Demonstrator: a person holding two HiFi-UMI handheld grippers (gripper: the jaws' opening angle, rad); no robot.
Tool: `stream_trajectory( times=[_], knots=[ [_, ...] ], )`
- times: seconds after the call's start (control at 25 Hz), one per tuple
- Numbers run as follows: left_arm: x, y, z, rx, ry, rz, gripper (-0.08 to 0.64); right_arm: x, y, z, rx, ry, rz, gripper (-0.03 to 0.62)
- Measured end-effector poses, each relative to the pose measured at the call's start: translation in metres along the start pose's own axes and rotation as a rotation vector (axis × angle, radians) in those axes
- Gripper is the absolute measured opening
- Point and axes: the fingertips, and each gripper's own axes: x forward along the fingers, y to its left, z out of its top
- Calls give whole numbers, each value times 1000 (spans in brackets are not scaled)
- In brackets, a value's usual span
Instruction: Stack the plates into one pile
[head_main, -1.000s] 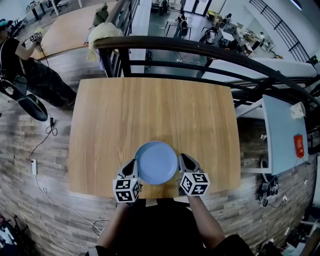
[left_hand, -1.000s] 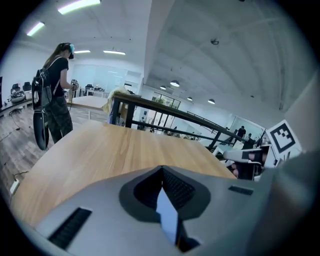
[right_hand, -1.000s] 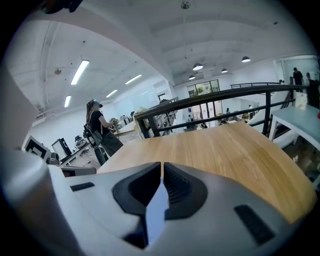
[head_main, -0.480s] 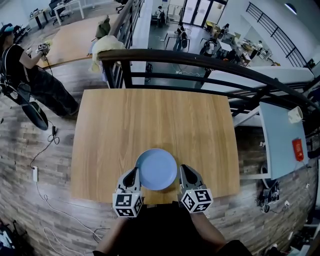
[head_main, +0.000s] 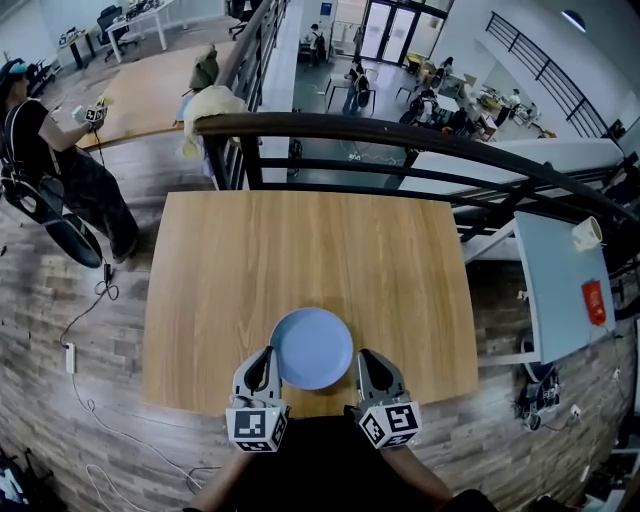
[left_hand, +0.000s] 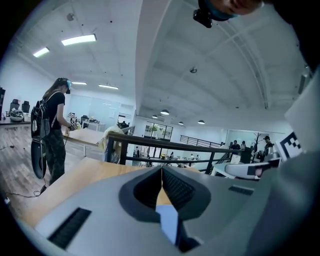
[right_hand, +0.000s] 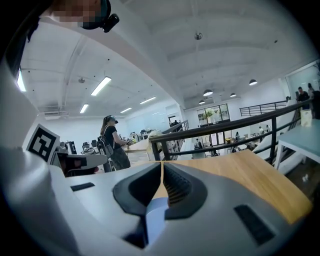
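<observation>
A single round light-blue plate (head_main: 311, 348) lies flat on the wooden table (head_main: 300, 250), close to its near edge. My left gripper (head_main: 264, 358) hangs just off the plate's left rim and my right gripper (head_main: 367, 358) just off its right rim. Both are lifted above the tabletop and neither touches the plate. In the left gripper view the left gripper (left_hand: 161, 172) has its jaws closed tip to tip with nothing between them. In the right gripper view the right gripper (right_hand: 162, 167) looks the same. A blue patch shows low behind each pair of jaws.
A dark metal railing (head_main: 400, 135) runs along the table's far edge, with a drop to a lower floor beyond. A person with a backpack (head_main: 45, 160) stands at far left. A pale side table (head_main: 560, 280) with a cup stands to the right.
Both grippers have lifted and drawn back a little towards me, still shut. The plate has stayed where it was on the table. The head view has tilted slightly.
</observation>
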Motion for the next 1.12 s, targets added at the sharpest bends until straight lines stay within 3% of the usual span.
stream_trajectory(
  times=[1.12],
  knots=[
    [0,-1,-3,-2,-13,16,23,3,4,4,-24,10,31,31]
  ],
)
